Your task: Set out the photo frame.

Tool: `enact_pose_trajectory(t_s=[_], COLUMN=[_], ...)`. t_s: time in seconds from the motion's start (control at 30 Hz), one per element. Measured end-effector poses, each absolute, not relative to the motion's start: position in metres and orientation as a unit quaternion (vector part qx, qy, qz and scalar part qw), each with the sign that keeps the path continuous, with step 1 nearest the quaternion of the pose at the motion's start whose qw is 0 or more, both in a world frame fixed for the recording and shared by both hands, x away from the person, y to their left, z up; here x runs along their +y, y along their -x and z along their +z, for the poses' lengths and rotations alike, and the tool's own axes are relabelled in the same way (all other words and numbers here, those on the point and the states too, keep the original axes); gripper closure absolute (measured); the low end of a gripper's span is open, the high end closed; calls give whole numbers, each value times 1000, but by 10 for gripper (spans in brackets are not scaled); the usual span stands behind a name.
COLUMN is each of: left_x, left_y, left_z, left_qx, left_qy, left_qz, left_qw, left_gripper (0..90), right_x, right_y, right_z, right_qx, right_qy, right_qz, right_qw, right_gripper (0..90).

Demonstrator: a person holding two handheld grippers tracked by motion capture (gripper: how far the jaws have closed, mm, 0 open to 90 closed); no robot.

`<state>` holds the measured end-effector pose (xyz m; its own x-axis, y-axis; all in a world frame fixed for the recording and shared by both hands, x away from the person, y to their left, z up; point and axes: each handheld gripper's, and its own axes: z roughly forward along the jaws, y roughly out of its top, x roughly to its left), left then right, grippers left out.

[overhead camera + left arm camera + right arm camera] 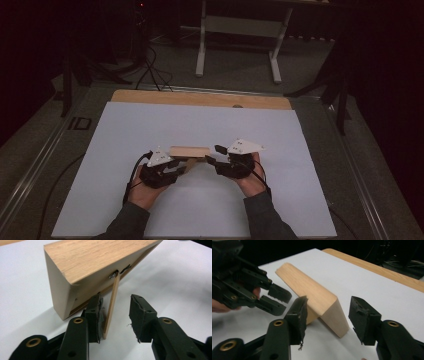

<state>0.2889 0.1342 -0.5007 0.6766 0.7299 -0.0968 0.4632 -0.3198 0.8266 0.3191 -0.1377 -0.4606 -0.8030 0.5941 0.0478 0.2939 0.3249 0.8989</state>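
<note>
A person sits at a table covered by a white sheet (200, 210), a black two-jaw gripper in each hand. Between the grippers, near the middle of the sheet and toward the person's side, stands a light wooden picture frame (190, 151), seen from behind. It tilts, its top edge leaning away from the lower edge, which rests on the sheet.

In the left gripper view, a thin wooden prop leg (111, 305) hangs from a small metal hinge (114, 275) on the frame's back and reaches down to the sheet. The left gripper (115, 315) has its jaws apart with the leg between them. The left pad (97, 315) lies against or just beside the leg, while the right pad stands clear, so nothing is clamped. This placing suggests the leg is being swung out or set at an angle so the frame can stand alone.

The right gripper (327, 315) is at the frame's right end. Its jaws are also apart, one on each side of the end corner (334, 315), not pressing on it. It seems placed there to steady the frame, or catch it if it tips, while the other hand works the leg.

The bare wooden tabletop (200, 98) shows beyond the sheet's far edge.
</note>
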Motion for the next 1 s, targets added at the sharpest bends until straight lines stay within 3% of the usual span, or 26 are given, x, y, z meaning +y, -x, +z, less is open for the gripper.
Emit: enact_pose_trajectory(t_s=[0.23, 0.27, 0.4, 0.63, 1.0], left_x=[137, 137, 136, 130, 130], left_y=[-289, -289, -289, -288, -295], left_z=[-498, -498, -498, -499, -496], left_qx=[374, 374, 371, 363, 365], left_qy=[-794, -794, -796, -810, -808], left_qz=[154, 158, 161, 175, 184], left_qw=[453, 453, 451, 426, 424], left_gripper=[664, 690, 735, 731, 850], right_x=[-140, -140, -142, -140, -125], right_y=[-319, -318, -319, -331, -347], right_z=[-459, -457, -453, -456, -463], right_qx=[789, 785, 774, 769, 771], right_qy=[-287, -289, -299, -314, -320], right_qz=[521, 523, 526, 526, 530], right_qw=[150, 165, 189, 182, 151], right_gripper=[636, 748, 884, 897, 897])
